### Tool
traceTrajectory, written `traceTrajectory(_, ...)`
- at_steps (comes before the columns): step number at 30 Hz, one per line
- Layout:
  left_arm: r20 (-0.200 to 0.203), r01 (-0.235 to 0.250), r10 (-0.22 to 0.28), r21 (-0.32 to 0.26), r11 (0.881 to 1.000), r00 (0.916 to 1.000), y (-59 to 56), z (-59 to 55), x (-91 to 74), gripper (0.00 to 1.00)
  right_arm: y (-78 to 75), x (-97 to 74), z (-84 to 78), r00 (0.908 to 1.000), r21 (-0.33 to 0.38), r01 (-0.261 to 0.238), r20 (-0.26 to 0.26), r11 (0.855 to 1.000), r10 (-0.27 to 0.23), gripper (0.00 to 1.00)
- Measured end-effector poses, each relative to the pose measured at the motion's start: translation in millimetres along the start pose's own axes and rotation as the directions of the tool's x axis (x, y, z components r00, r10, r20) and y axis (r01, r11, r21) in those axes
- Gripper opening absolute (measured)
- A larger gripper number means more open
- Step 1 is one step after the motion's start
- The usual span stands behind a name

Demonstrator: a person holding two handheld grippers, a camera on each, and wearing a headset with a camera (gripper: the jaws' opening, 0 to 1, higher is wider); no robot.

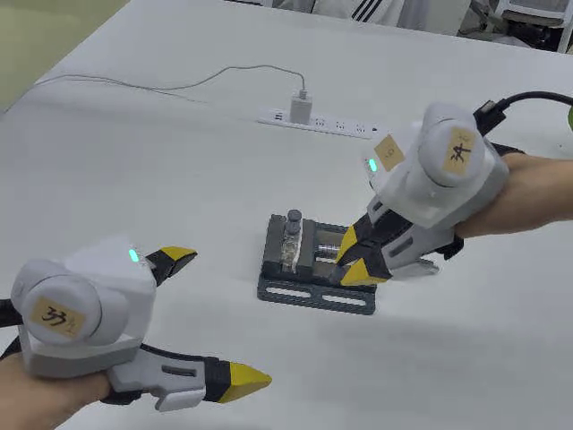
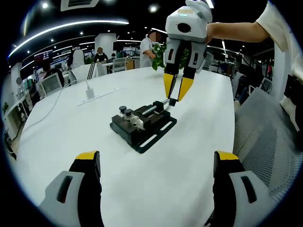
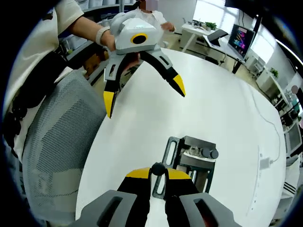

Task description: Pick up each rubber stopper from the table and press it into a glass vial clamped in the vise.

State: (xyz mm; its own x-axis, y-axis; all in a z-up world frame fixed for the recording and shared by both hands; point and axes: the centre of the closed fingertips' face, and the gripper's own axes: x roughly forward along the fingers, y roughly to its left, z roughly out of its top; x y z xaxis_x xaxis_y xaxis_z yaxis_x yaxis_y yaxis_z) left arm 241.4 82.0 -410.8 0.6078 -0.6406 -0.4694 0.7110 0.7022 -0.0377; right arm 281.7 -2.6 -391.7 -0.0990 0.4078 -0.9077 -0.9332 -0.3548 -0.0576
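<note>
A black vise (image 1: 304, 288) sits mid-table and clamps an upright glass vial (image 1: 292, 242) with a dark stopper (image 1: 294, 217) on top. My right gripper (image 1: 351, 262) is at the vise's right end, its yellow tips shut on the round black knob of the vise handle (image 3: 158, 168). From the left gripper view, the right gripper (image 2: 175, 97) comes down onto that handle behind the vise (image 2: 142, 125). My left gripper (image 1: 210, 318) hovers open at the near left, with nothing between its jaws, well apart from the vise.
A white power strip (image 1: 318, 123) with a charger and a grey cable lies at the back of the white table (image 1: 134, 179). A grey mesh chair (image 3: 61, 142) stands past the table's edge. People and desks are far behind.
</note>
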Motion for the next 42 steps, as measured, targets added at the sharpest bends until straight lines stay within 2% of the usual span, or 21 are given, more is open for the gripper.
traceTrajectory(9, -0.007, 0.008, -0.008, 0.001, 1.0, 0.9999, -2.0, -2.0, 0.1, 0.99, -15.4, 6.8, -2.6, 0.9964, -0.057, -0.028, -0.081, 0.998, 0.024, 0.06)
traceTrajectory(13, -0.009, 0.012, -0.012, 0.003, 1.0, 0.9999, -2.1, -2.1, 0.5, 0.99, -22.2, 13.1, -6.0, 0.9911, -0.08, -0.047, -0.128, 0.996, 0.036, 0.06)
traceTrajectory(19, -0.017, 0.015, -0.015, 0.001, 1.0, 0.9997, -1.5, -3.9, 0.4, 0.99, -27.9, 19.7, -5.0, 0.9846, -0.108, -0.069, -0.167, 0.992, 0.05, 0.06)
traceTrajectory(32, -0.019, 0.018, -0.018, -0.003, 1.0, 0.9997, -1.5, -4.7, 1.8, 0.99, -52.3, 24.1, 6.2, 0.9726, -0.177, -0.094, -0.226, 0.98, 0.053, 0.06)
traceTrajectory(38, -0.025, 0.018, -0.019, -0.008, 1.0, 0.9995, -1.2, -6.9, 2.0, 0.99, -58.5, 30.3, 5.7, 0.9611, -0.185, -0.116, -0.269, 0.976, 0.063, 0.06)
traceTrajectory(42, -0.027, 0.015, -0.016, -0.014, 1.0, 0.9995, 0.2, -8.0, 2.0, 0.99, -61.1, 32.8, 10.5, 0.9625, -0.177, -0.117, -0.263, 0.977, 0.068, 0.06)
